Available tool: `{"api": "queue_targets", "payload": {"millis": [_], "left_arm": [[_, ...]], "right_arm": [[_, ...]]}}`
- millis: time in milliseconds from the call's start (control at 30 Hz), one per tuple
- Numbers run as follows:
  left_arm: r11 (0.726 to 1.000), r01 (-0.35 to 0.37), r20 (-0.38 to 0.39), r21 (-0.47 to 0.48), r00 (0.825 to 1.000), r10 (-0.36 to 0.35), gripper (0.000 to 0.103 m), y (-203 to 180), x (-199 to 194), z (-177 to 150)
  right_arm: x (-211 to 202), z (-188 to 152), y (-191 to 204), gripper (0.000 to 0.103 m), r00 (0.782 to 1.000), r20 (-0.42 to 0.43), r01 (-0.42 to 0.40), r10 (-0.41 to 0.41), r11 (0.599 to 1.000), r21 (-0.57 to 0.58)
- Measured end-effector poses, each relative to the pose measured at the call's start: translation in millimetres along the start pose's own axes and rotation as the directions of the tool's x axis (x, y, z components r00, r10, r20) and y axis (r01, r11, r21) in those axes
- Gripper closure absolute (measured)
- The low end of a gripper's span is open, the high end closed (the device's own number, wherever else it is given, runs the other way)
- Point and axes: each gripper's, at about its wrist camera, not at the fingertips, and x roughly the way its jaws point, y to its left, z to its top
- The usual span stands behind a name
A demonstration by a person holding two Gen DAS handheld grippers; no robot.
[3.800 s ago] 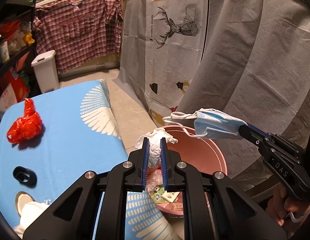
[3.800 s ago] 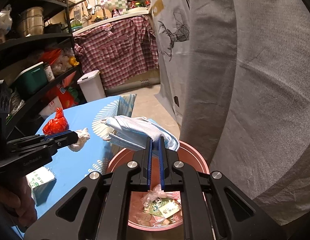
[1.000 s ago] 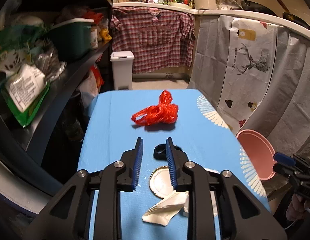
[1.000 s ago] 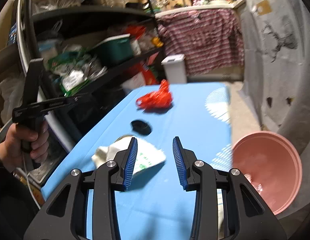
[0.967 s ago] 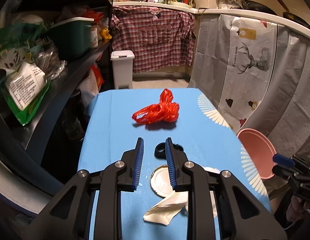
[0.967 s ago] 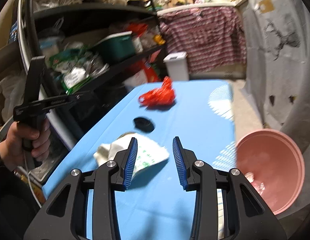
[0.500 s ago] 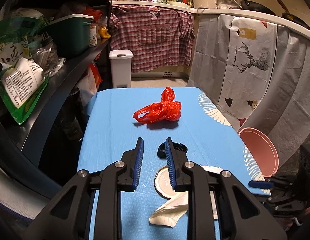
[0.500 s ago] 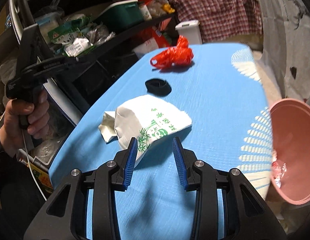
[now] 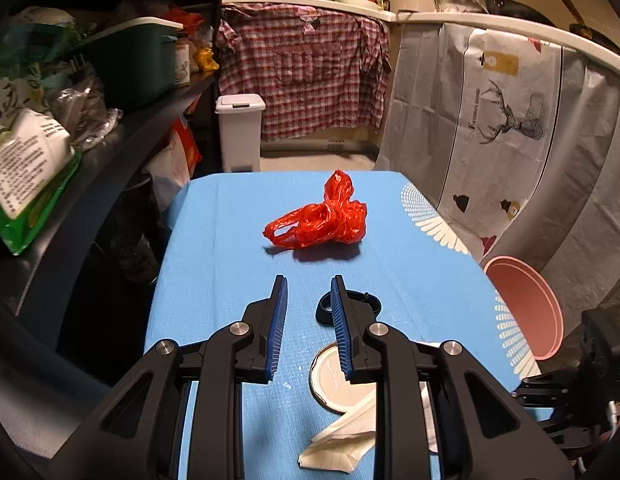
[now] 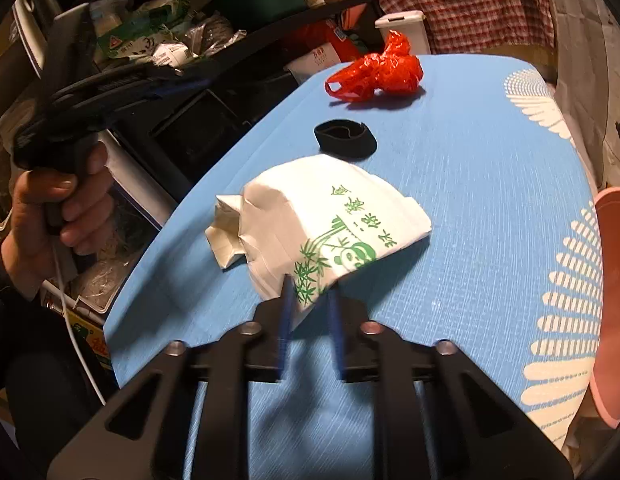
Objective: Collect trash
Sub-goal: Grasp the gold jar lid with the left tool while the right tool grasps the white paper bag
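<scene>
With the right gripper (image 10: 310,300) spread open and empty, nearest corner of white paper bag (image 10: 322,220) lying between the blue pads, pads not yet closed on it. Bag flat and crumpled on blue tablecloth (image 10: 490,200), directly ahead of the right gripper, long axis running from lower right to upper left across the view. Green print on the bag: panda among bamboo, plus a column of green Chinese characters, too skewed to read with confidence. Beyond the bag: black ring (image 10: 345,139) just past its far edge, red plastic bag (image 10: 376,72) farther still. Pink basin (image 10: 614,300) to the right of the bag, off the table edge.

Left gripper (image 9: 307,292) likewise spread and empty, held above the cloth, aimed toward the red plastic bag (image 9: 322,220), well short of it; black ring (image 9: 350,306) just beside its right pad; round metal lid (image 9: 338,376) partly under the white bag, seen from that side only as a folded edge (image 9: 342,444).

Judgement: right gripper nearer to the white bag; next move, a squeeze on that corner, then a carry rightward to the basin. No brand name legible on either gripper
</scene>
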Motion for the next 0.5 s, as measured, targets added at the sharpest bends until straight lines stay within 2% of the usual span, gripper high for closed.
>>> {"api": "queue_targets", "payload": {"millis": [167,500], "left_arm": [[1.000,0.002,-0.028,-0.002,1.000,-0.002,0.080,1.6,18.7,-3.0],[0.999,0.029,-0.142,0.031,0.990,-0.024,0.080,-3.3,60.8,-21.3]], "right_arm": [[-14.4,2.7,-1.6,0.097,0.999,0.054,0.007,-0.005,1.000,-0.025],[-34.8,8.3,-35.4,0.097,0.990,0.111,0.087,-0.088,0.996,0.016]]}}
